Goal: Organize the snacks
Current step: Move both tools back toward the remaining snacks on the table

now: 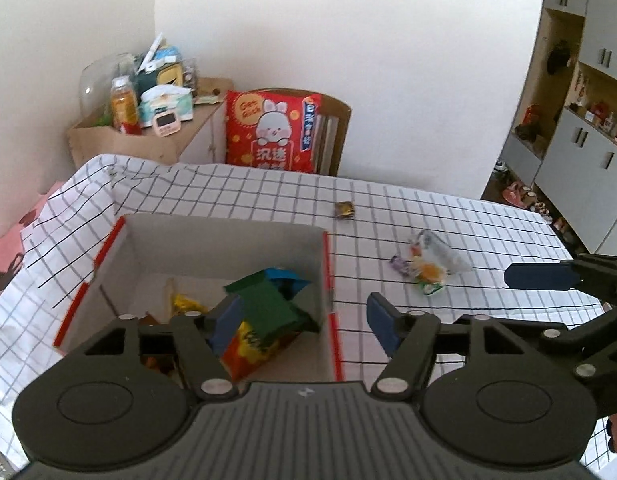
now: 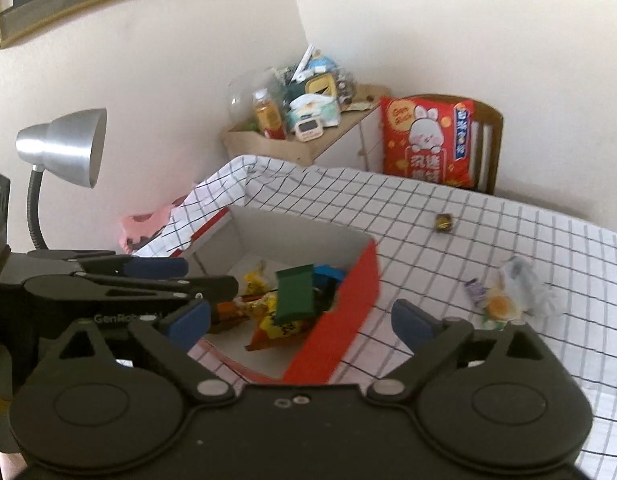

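Both sets of jaws stood wide and empty: the left gripper (image 1: 304,320) over the red-edged box (image 1: 328,264), the right gripper (image 2: 300,320) above the box's near red wall. Inside the box lay a green packet (image 1: 268,300) atop an orange-yellow bag (image 1: 252,344). On the checked bench (image 1: 448,208), at two o'clock from the box, sat loose snacks (image 1: 428,264), with a small dark sweet (image 1: 345,210) well apart at twelve o'clock of them

White walls; checked tablecloth (image 1: 448,208) over table. Wooden chair (image 2: 488,136) behind. Silver desk lamp (image 2: 68,148) left; cabinets (image 1: 588,120) right.
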`<state>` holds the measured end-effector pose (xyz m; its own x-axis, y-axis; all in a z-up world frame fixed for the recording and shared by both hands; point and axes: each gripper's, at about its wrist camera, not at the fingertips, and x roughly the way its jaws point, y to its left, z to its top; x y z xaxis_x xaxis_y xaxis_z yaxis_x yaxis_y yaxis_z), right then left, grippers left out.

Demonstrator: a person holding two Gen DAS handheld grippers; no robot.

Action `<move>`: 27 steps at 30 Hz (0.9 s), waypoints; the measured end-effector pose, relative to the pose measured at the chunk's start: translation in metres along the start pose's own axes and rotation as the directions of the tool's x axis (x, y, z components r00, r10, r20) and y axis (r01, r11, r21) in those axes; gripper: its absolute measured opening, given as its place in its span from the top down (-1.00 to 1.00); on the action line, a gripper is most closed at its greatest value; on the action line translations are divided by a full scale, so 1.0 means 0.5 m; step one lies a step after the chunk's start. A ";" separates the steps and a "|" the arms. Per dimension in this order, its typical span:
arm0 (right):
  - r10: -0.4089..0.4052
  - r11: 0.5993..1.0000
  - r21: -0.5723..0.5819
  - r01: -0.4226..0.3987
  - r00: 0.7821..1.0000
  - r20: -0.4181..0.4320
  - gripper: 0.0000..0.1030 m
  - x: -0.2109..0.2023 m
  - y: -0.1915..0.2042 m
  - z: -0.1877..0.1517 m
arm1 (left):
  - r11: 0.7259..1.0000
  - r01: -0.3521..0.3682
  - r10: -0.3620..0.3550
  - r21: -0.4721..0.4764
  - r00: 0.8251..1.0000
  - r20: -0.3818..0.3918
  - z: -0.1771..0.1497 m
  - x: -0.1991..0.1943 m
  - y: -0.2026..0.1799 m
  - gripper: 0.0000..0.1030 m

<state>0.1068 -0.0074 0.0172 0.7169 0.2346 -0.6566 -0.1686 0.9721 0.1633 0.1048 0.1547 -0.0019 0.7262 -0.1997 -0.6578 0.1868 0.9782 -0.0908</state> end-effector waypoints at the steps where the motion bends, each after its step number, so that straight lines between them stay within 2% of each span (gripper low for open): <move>1: -0.005 1.000 0.000 0.005 1.000 0.005 -0.91 -0.009 -0.011 -0.004 | 1.000 0.004 -0.004 0.006 1.000 0.001 -0.001 0.002 -0.011 -0.34; 8: -0.058 0.998 0.033 0.057 0.998 0.026 -0.99 -0.049 -0.095 -0.034 | 0.999 0.035 -0.034 0.030 0.999 -0.029 -0.007 0.036 -0.091 -0.36; 11: -0.083 0.995 0.054 0.081 0.996 0.022 -0.99 -0.056 -0.133 -0.048 | 0.999 0.034 -0.032 0.038 0.999 -0.033 -0.010 0.055 -0.129 -0.48; 15: -0.118 0.991 0.069 0.117 0.993 0.013 -0.99 -0.058 -0.188 -0.057 | 0.999 0.039 -0.038 0.022 0.998 -0.045 -0.007 0.091 -0.175 -0.50; 21: -0.181 0.980 0.087 0.181 0.983 -0.008 -0.99 -0.048 -0.293 -0.048 | 1.000 0.013 -0.013 -0.006 0.996 -0.085 0.003 0.159 -0.232 -0.50; 27: -0.205 0.972 0.110 0.209 0.978 -0.043 -0.99 -0.008 -0.396 -0.024 | 0.999 -0.029 0.023 -0.046 0.991 -0.131 0.024 0.228 -0.273 -0.50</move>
<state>0.1291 -0.2005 -0.0214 0.7063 0.0301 -0.7073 0.0605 0.9929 0.1026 0.1701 -0.0025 -0.0556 0.6377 -0.1678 -0.7518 0.1349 0.9852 -0.1055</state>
